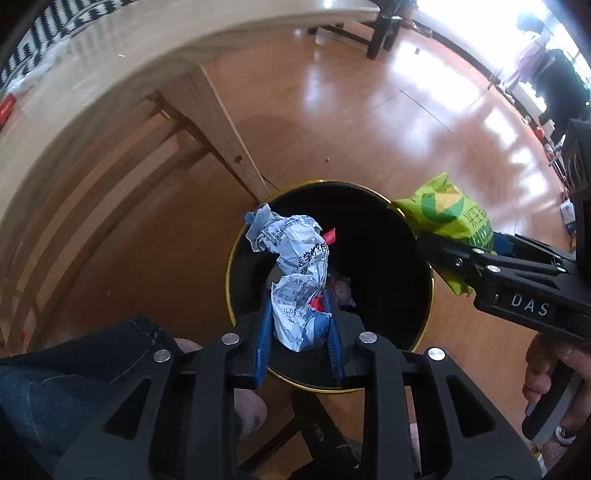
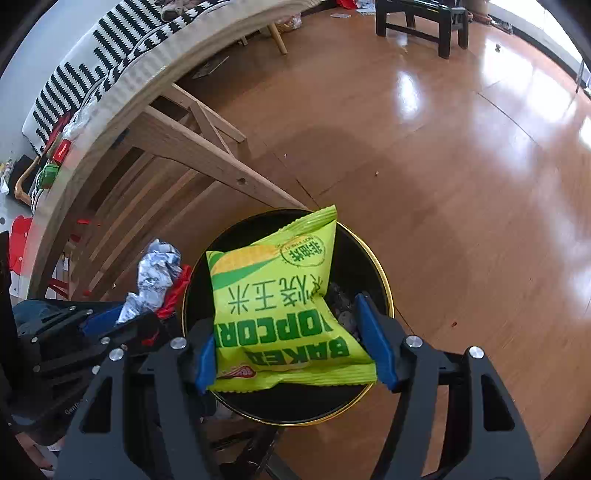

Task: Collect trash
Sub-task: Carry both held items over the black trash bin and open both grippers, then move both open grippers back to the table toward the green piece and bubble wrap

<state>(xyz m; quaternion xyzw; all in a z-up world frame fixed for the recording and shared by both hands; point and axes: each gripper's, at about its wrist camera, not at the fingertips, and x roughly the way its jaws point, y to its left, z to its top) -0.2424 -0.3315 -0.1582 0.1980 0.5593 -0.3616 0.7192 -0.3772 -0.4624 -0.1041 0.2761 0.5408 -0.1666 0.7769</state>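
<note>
A: Looking down through the left wrist camera, the left gripper (image 1: 299, 343) sits at the bottom centre of the frame, its blue pads nearly together and pinching a crumpled printed wrapper (image 1: 295, 273) with a scrap of red in it. The wrapper stands up over the mouth of the black bin with the gold rim (image 1: 236, 251).

B: And the other pair of tongs?

A: The right gripper (image 2: 291, 354) fills the lower middle of the right wrist view. Its jaws stand fairly wide, and the blue pads (image 2: 375, 339) press on both sides of a green baked popcorn bag (image 2: 273, 306). The bag hangs over the bin, whose rim (image 2: 380, 277) curves round behind it.

B: Anything in the bin already?

A: Some small pieces lie at the bottom, too dark to name.

B: What surrounds it?

A: Glossy wooden floor (image 2: 443, 166) across the right half of both frames. In the upper left, a pale wooden table (image 2: 207, 155) carries a black-and-white zigzag cloth (image 2: 110, 48), and one table leg reaches the floor just beside the bin. A dark stool (image 2: 417, 26) stands at the top of the right wrist view.

B: The person?

A: A denim-clad leg (image 1: 74, 369) at lower left of the left wrist view, and a hand (image 1: 554, 376) on the right gripper's handle at lower right.
</note>
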